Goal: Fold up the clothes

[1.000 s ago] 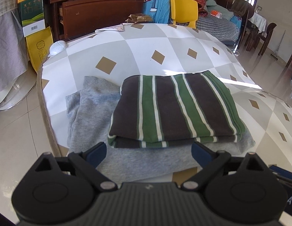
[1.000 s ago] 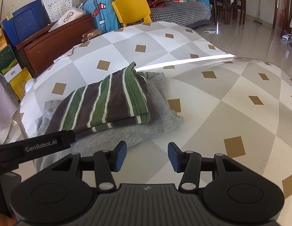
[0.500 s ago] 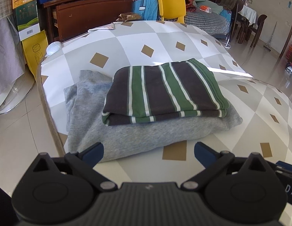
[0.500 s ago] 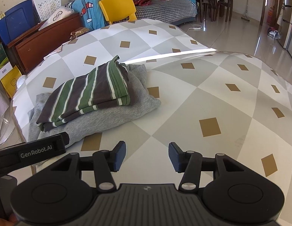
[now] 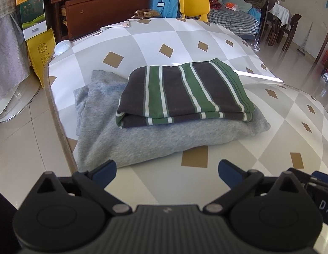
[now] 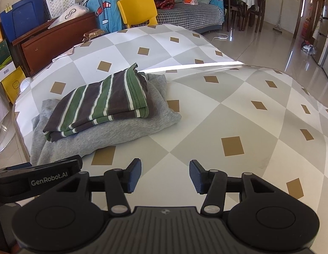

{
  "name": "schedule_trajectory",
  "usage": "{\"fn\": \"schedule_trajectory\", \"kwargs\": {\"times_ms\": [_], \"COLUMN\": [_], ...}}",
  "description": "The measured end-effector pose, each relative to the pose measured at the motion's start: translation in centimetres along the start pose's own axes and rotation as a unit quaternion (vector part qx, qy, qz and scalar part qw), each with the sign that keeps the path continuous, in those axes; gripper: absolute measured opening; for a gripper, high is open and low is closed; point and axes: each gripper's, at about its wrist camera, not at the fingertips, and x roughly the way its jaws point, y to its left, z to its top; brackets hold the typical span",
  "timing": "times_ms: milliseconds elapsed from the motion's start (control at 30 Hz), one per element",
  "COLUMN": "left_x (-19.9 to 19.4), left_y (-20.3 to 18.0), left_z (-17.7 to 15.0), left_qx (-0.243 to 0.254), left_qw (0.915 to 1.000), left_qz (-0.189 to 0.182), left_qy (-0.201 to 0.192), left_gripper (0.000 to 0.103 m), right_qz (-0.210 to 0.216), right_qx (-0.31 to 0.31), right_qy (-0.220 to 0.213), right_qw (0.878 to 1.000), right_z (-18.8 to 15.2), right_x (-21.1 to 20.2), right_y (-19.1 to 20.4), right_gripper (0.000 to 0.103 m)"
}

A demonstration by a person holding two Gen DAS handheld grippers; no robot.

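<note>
A folded brown shirt with green and white stripes lies on top of a folded grey garment, near the left edge of the checked table. My left gripper hangs wide open just short of the grey garment's near edge, with nothing between its fingers. My right gripper is half open over bare table to the right of the pile, holding nothing. The left gripper's body shows at the lower left of the right wrist view.
A white round object and papers lie at the table's far left edge. Beyond stand a brown cabinet, a yellow chair, a sofa with clothes and boxes. Tiled floor lies left and right.
Both grippers have drawn back from the pile, which now sits farther off in both views. The left gripper's fingers have spread slightly wider. The clothes have not moved.
</note>
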Motion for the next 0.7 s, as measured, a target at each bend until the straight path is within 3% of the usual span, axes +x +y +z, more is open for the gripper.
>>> {"fn": "schedule_trajectory", "kwargs": {"times_ms": [700], "left_x": [-0.4], "left_y": [0.2], "left_z": [-0.1], "left_qx": [-0.007], "left_qw": [0.9999], "left_qz": [0.011], "left_qy": [0.001], "left_gripper": [0.103], "right_qz": [0.027], "right_qx": [-0.016], "right_qy": [-0.039], "right_qw": [0.999], "right_z": [0.6], "right_x": [-2.0], "right_y": [1.2], "right_gripper": [0.049]}}
